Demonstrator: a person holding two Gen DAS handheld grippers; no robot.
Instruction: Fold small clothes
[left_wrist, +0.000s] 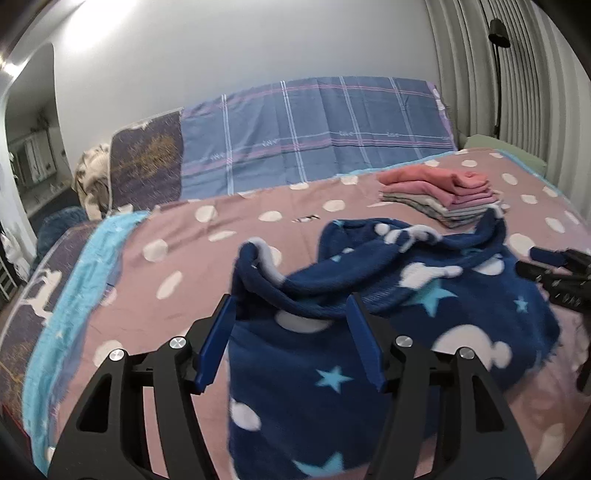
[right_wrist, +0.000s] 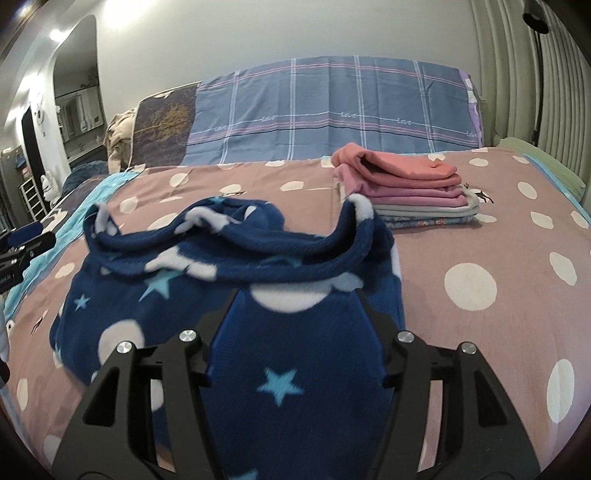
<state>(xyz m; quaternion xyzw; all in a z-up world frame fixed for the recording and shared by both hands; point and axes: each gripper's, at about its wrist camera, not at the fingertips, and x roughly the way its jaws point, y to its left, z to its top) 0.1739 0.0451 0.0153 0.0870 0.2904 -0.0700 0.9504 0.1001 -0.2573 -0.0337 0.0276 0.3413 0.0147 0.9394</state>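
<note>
A navy fleece garment (left_wrist: 424, 306) with white dots and light blue stars lies crumpled on the bed, its waistband edge raised. It also fills the middle of the right wrist view (right_wrist: 229, 306). My left gripper (left_wrist: 291, 310) is open, its blue fingers either side of the garment's near left part. My right gripper (right_wrist: 295, 306) is open too, its fingers spread over the garment's near right part. The right gripper shows at the right edge of the left wrist view (left_wrist: 554, 273); the left gripper shows at the left edge of the right wrist view (right_wrist: 22, 240).
A stack of folded pink, grey and patterned clothes (right_wrist: 410, 188) sits on the bed behind the garment, also in the left wrist view (left_wrist: 443, 192). The bed has a pink polka-dot sheet (right_wrist: 480, 266). A blue plaid cover (left_wrist: 314, 133) stands at the head. A floor lamp (left_wrist: 498, 55) stands by the curtains.
</note>
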